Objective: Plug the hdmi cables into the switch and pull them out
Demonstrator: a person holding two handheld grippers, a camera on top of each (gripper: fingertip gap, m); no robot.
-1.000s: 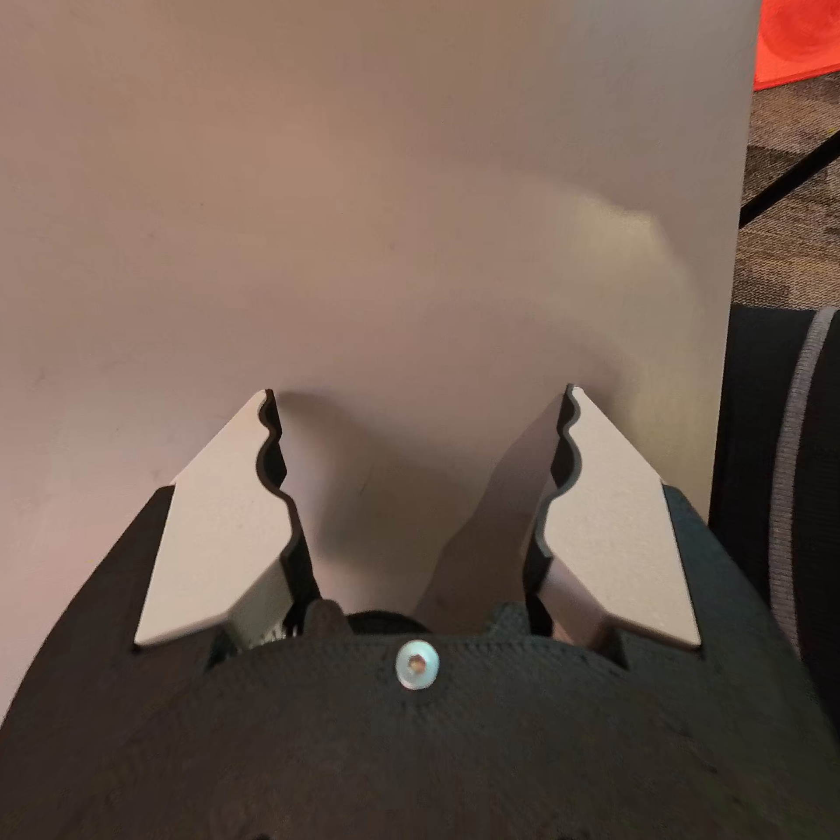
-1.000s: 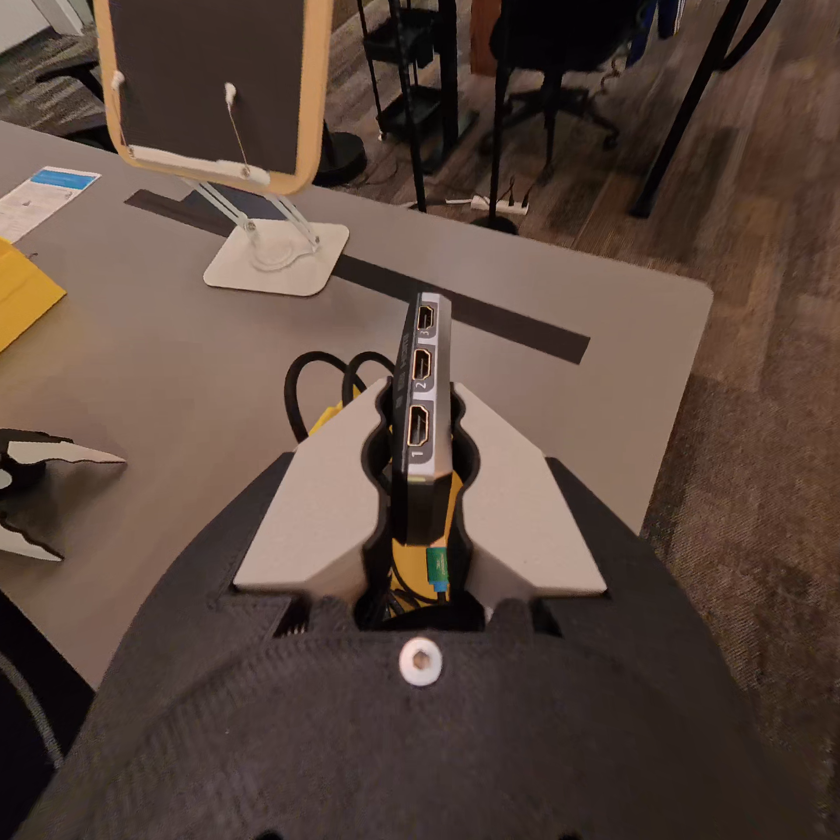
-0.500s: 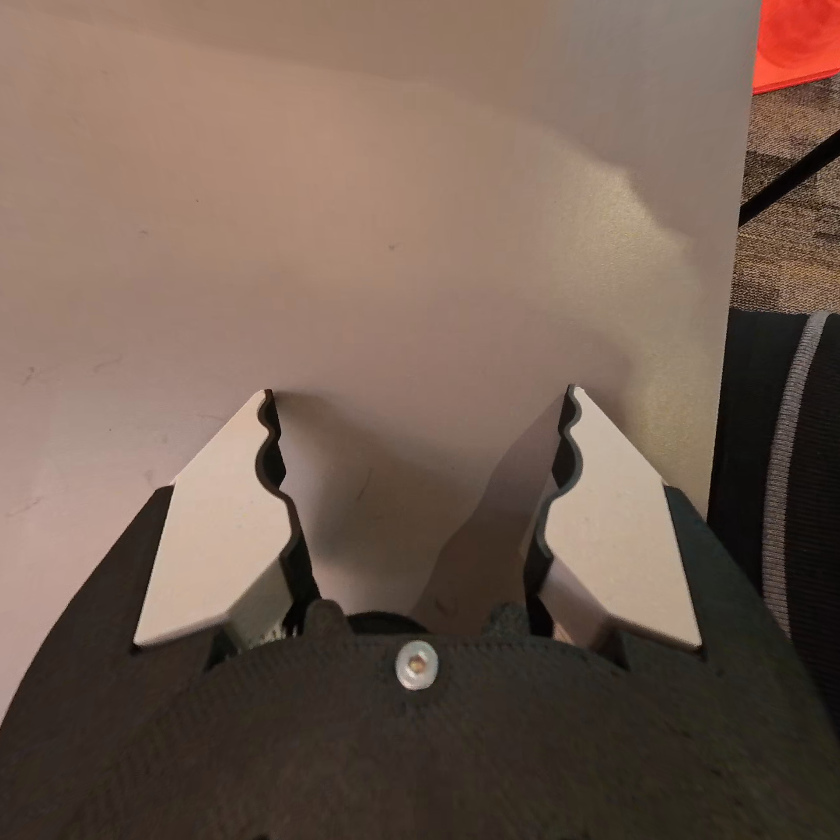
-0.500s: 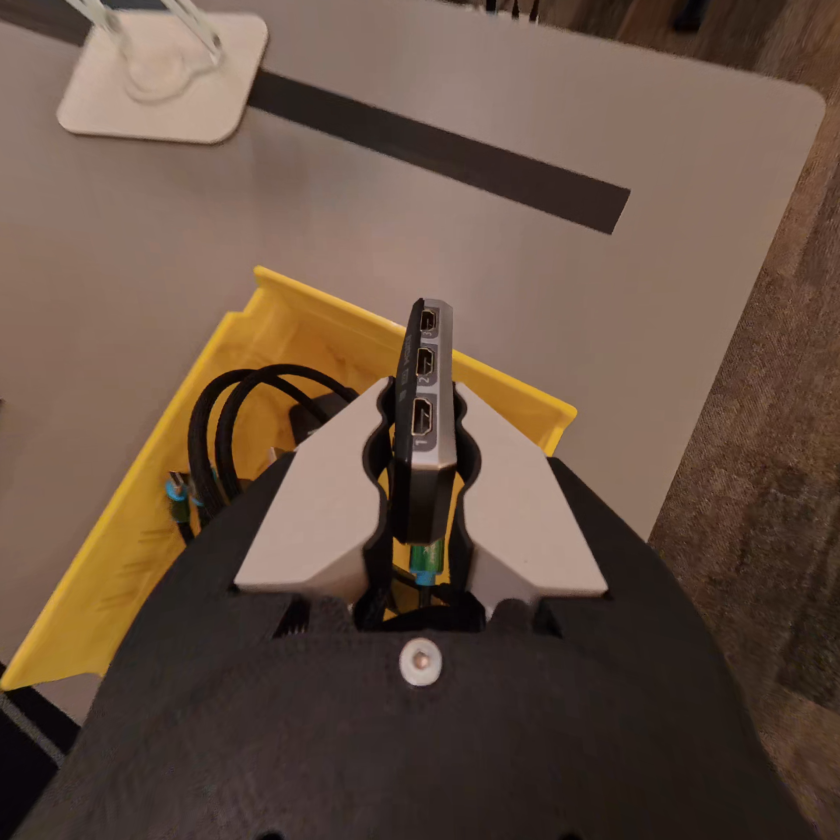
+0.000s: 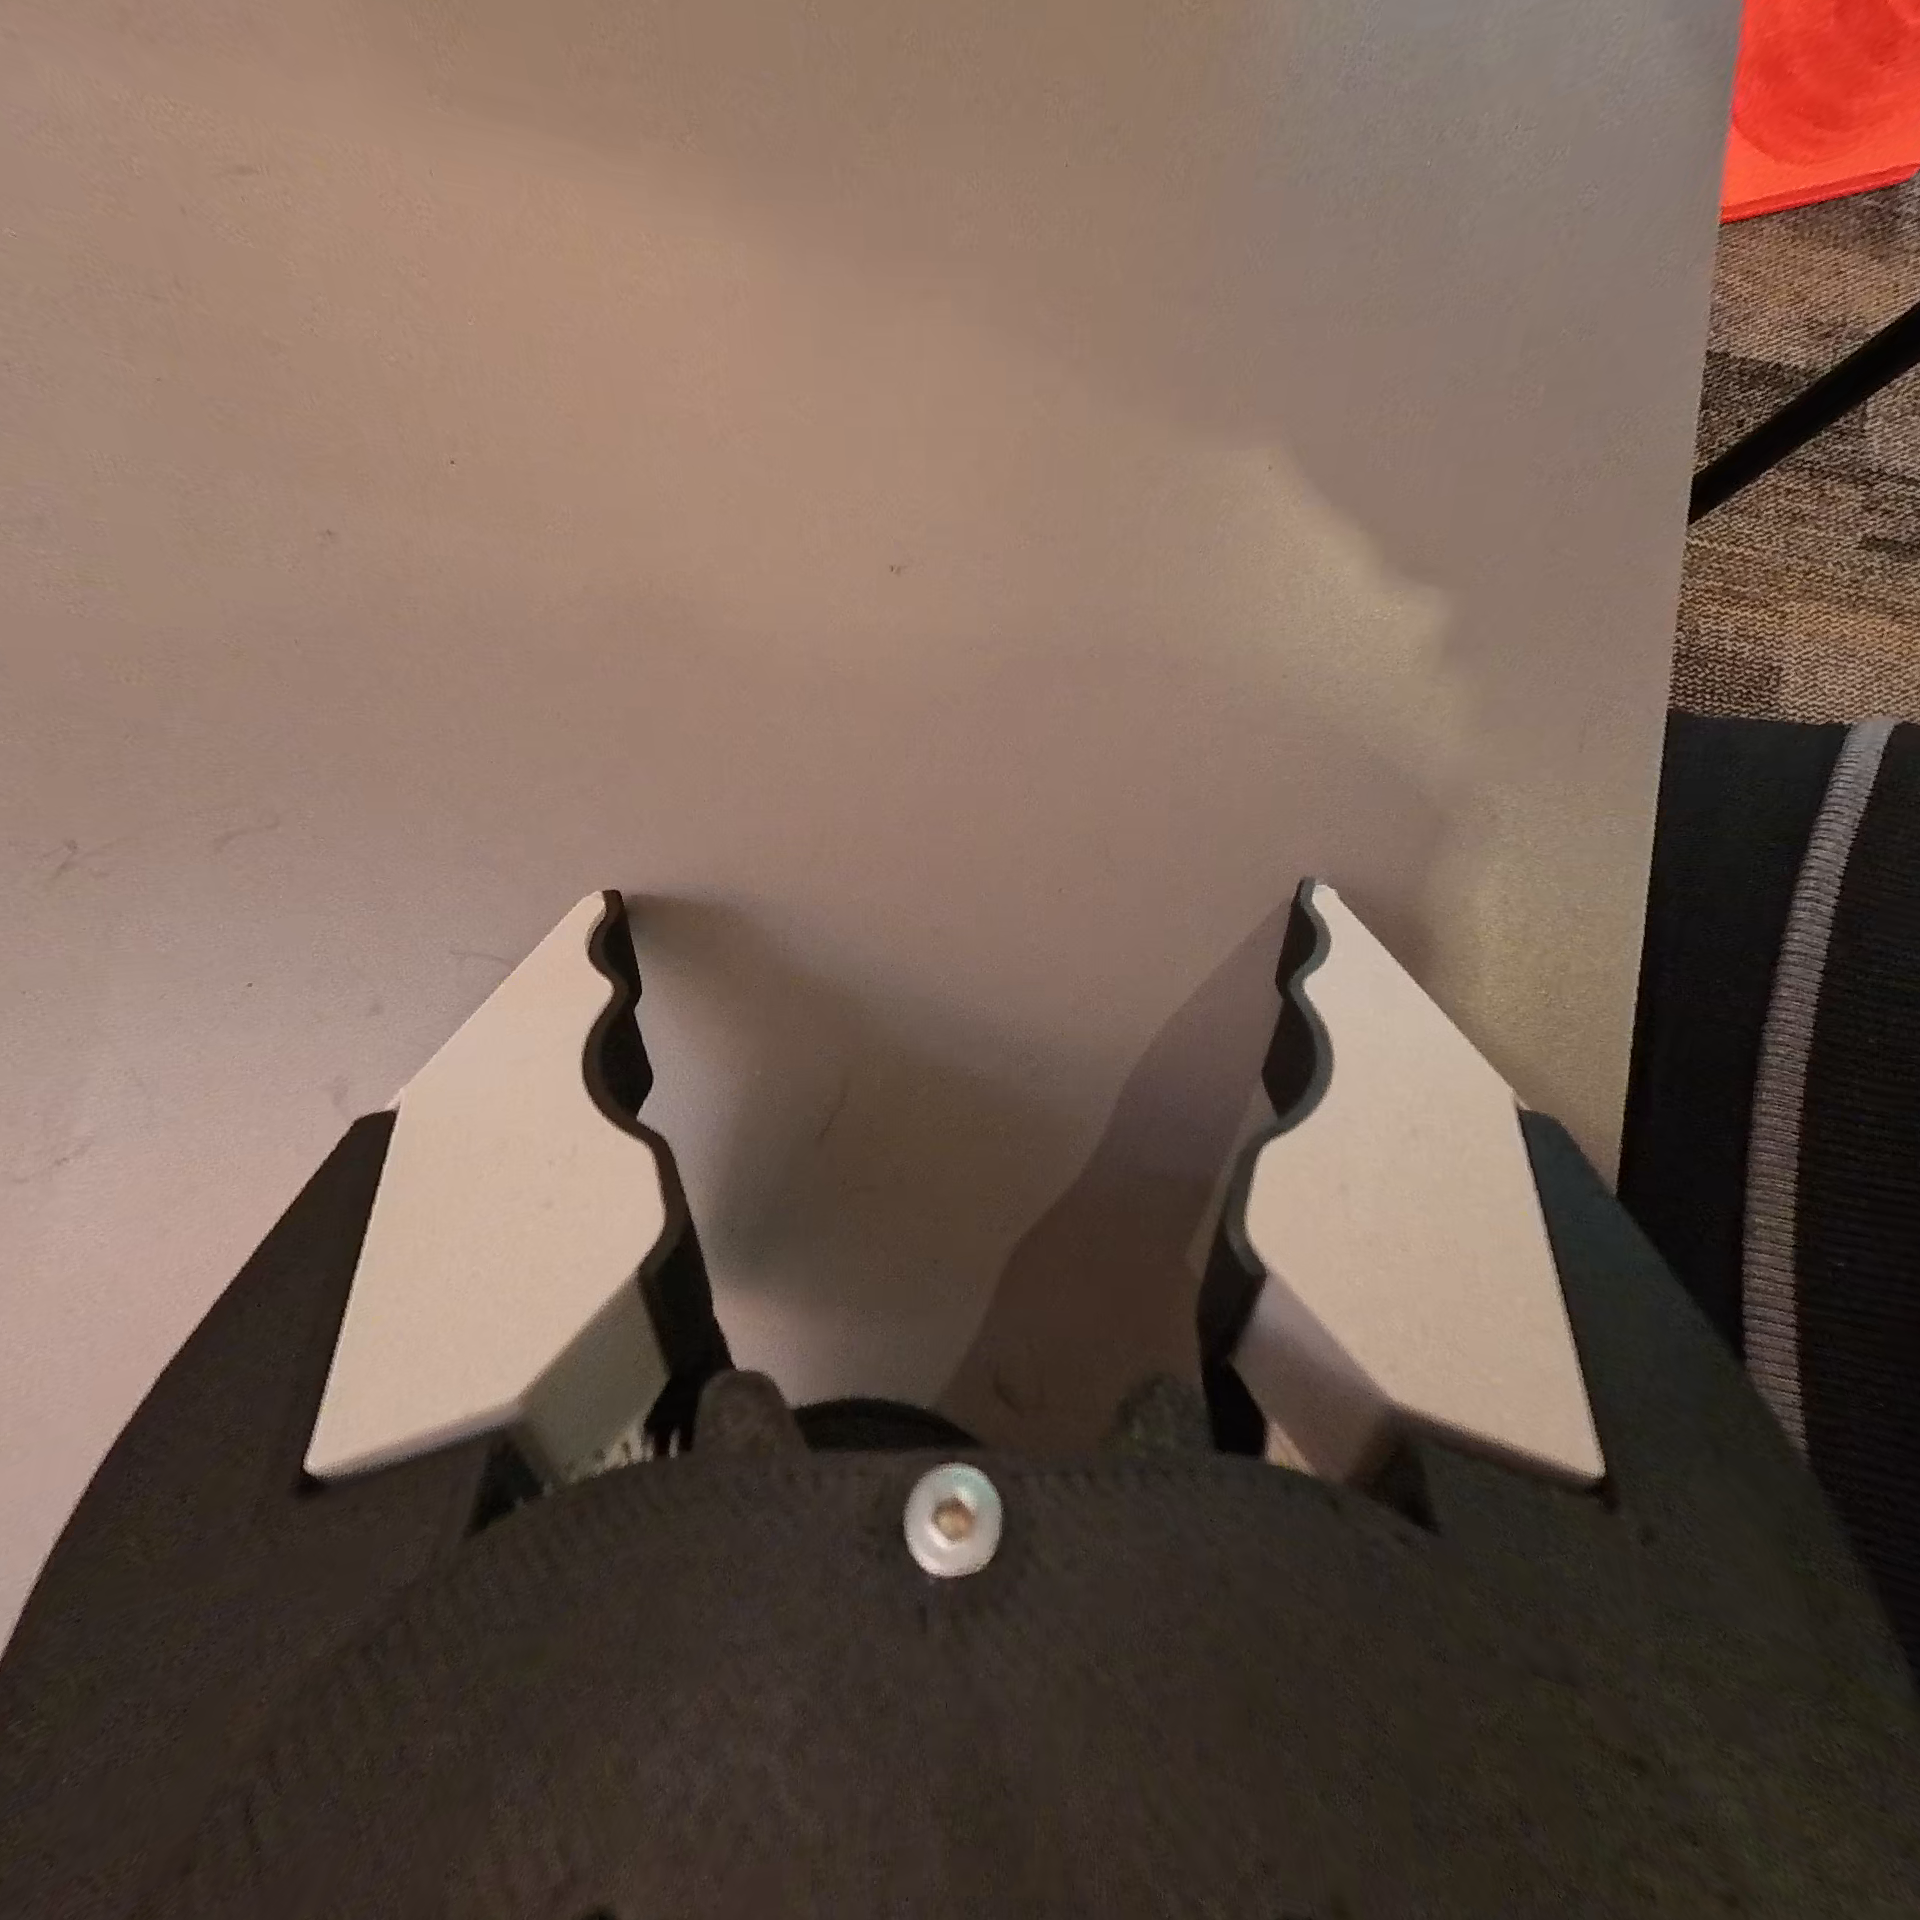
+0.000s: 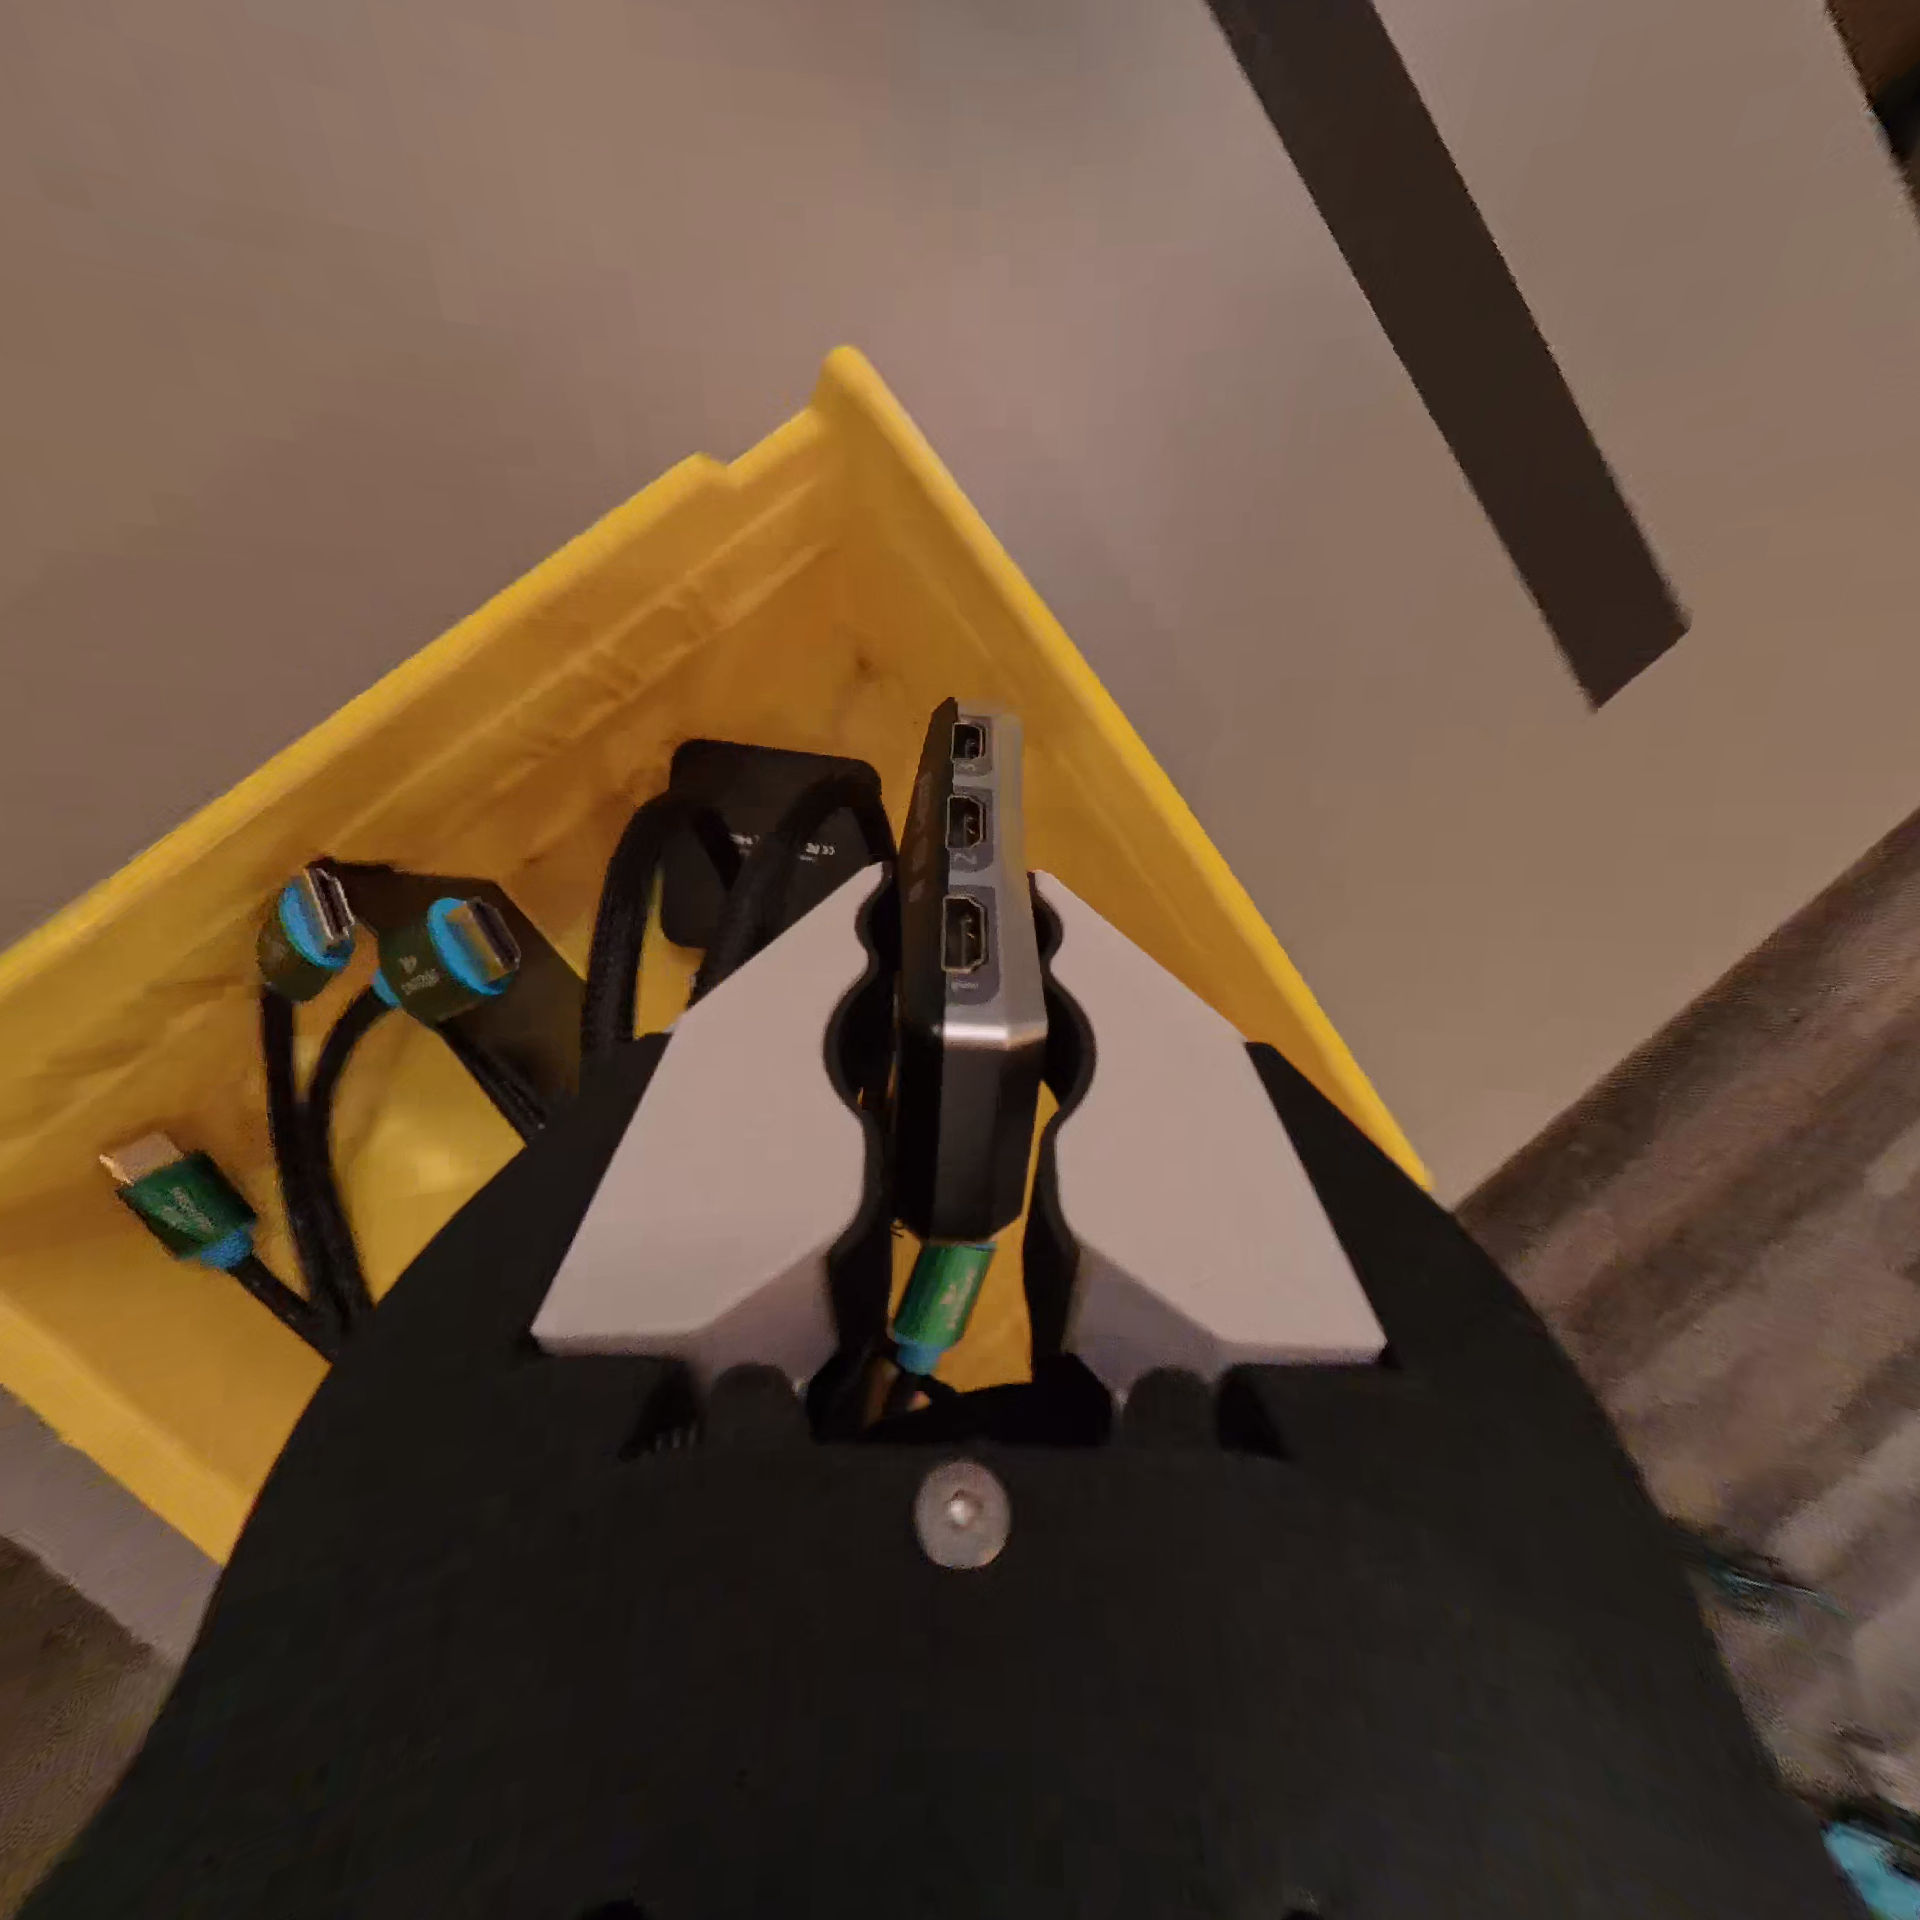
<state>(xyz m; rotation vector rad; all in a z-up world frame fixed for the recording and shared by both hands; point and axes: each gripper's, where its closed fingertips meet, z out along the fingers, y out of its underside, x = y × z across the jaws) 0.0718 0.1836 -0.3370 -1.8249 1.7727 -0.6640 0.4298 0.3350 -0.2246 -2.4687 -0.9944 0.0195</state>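
The right gripper (image 6: 961, 883) is clamped on the switch (image 6: 966, 997), its two pale fingers (image 6: 727, 1132) pressed against the broad faces of the slim grey-and-black box. The switch stands on edge and sticks out past the fingertips — three empty ports run in a row along its upper narrow face. At its near end, down between the fingers, a green plug (image 6: 940, 1299) with a blue collar sits in the switch.

Below and beyond the switch is a yellow bin (image 6: 582, 665) on a grey table (image 6: 520, 260). In the bin lie black braided hdmi cables (image 6: 312, 1143): two loose plugs with blue collars (image 6: 462, 956) point up at the left, and a third green plug (image 6: 182, 1205) lies lower left. A black flat item (image 6: 769, 821) rests at the bin's far corner, partly hidden. A dark strip (image 6: 1455, 343) crosses the table at upper right, with carpet (image 6: 1714, 1247) beyond the table edge.

The left gripper (image 5: 956, 904) has its fingers spread wide, grasping nothing, over bare table (image 5: 727, 468) near its right edge; a dark chair (image 5: 1787, 1039) stands beside it.

Compared with half a second ago, the right view has tipped downward and turned — the bin now fills more of it and looks rotated. The left view is almost unchanged.
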